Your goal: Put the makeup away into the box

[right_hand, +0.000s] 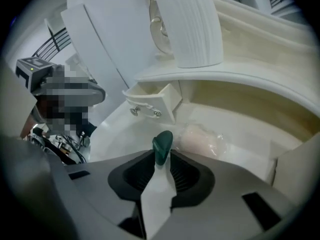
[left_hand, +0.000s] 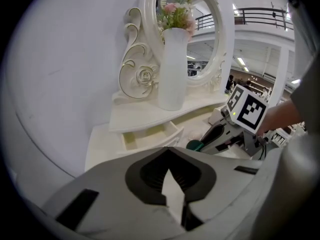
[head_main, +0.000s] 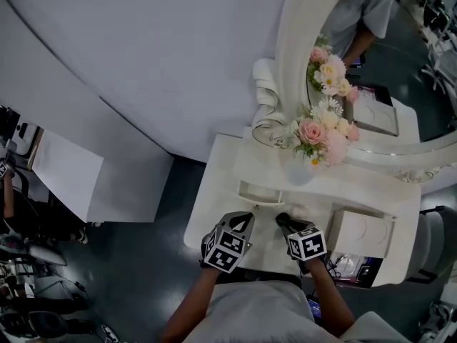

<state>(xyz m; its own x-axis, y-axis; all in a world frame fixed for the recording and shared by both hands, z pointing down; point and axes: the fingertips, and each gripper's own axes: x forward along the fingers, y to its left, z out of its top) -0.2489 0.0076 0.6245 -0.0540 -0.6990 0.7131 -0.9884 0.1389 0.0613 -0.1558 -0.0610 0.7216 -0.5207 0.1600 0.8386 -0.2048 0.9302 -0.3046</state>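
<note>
Green makeup piece [right_hand: 163, 143] spotted on bench [head_main: 214, 213] at 6 o'clock, between spread right claw [right_hand: 161, 159] tips, seemingly unpinched. Judged best: squared up, closed gently, carried to box [head_main: 360, 234] at 3 o'clock. Left claw [left_hand: 170, 151] pressed together, empty.

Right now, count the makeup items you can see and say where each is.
2. A green item sits between the right gripper's jaws; a pale pink wrapped one lies on the table beyond it. Others may be hidden in the drawer.

Green makeup [right_hand: 162, 143] between right gripper [right_hand: 162, 156] jaws
</note>
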